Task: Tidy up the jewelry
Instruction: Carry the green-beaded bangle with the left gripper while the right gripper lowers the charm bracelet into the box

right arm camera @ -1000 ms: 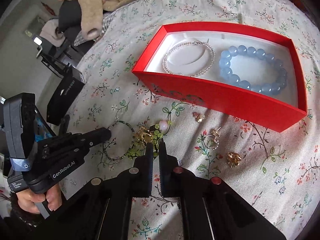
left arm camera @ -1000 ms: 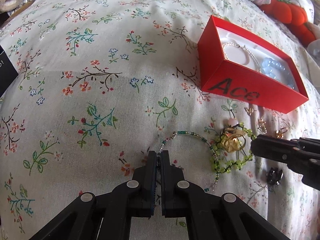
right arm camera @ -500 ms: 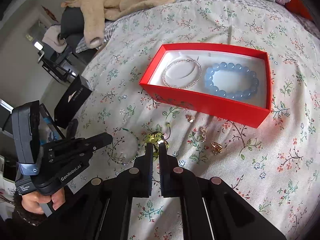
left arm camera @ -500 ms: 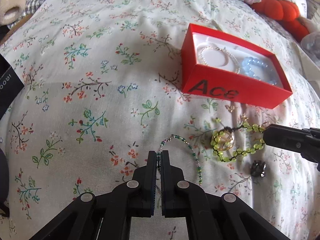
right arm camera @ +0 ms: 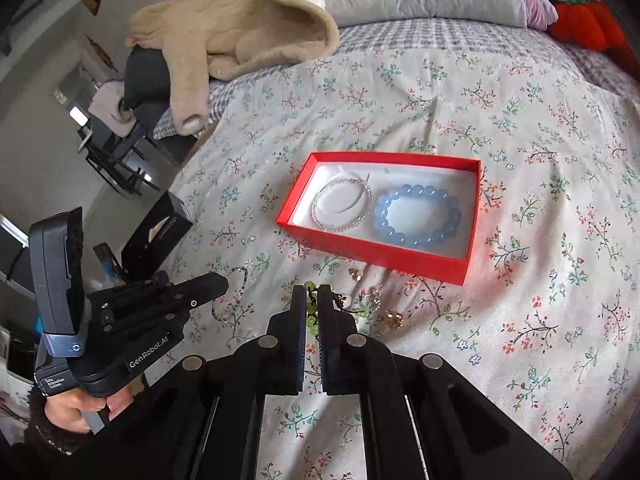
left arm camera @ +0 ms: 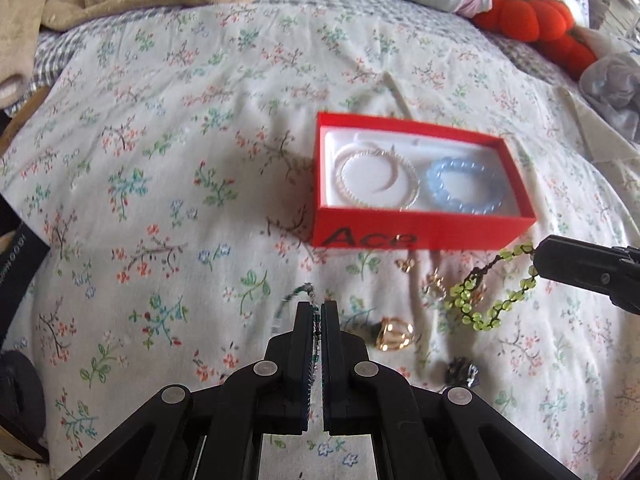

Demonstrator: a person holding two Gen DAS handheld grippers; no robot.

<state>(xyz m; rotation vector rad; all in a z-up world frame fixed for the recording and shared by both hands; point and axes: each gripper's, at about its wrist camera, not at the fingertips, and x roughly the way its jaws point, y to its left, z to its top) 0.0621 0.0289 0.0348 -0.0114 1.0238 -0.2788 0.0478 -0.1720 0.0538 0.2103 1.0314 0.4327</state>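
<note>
Floral bedspread [left arm camera: 168,184] underfoot for everything: soft, wrinkled, no firm backing for a pinch. Red box [left arm camera: 420,236] sitting open near the middle, already holding a thin silvery bracelet [left arm camera: 378,178] and a blue bead bracelet [left arm camera: 464,186] side by side on its white liner. Left gripper [left arm camera: 317,312] pressed together on a slim green-beaded strand [left arm camera: 296,294], the rest of it trailing down to the cloth. Right gripper [right arm camera: 313,300] clamped on a lime-green bead bracelet [left arm camera: 484,300], looped and dangling just in front of the box wall. Loose on the fabric nearby: a gold ring [left arm camera: 394,336], a few small gold earrings [left arm camera: 434,282], a dark trinket [left arm camera: 462,372]. Both strands probably near weightless and wholly limp, likely to swing, snag on each other or slip through smooth pads; best pinched across the cord between beads rather than on a round bead. Small gold pieces probably hard and slippery, apt to sink into the bedding under pressure. Beige blanket [right arm camera: 248,24] and pillows heaped at the far end, well apart.
</note>
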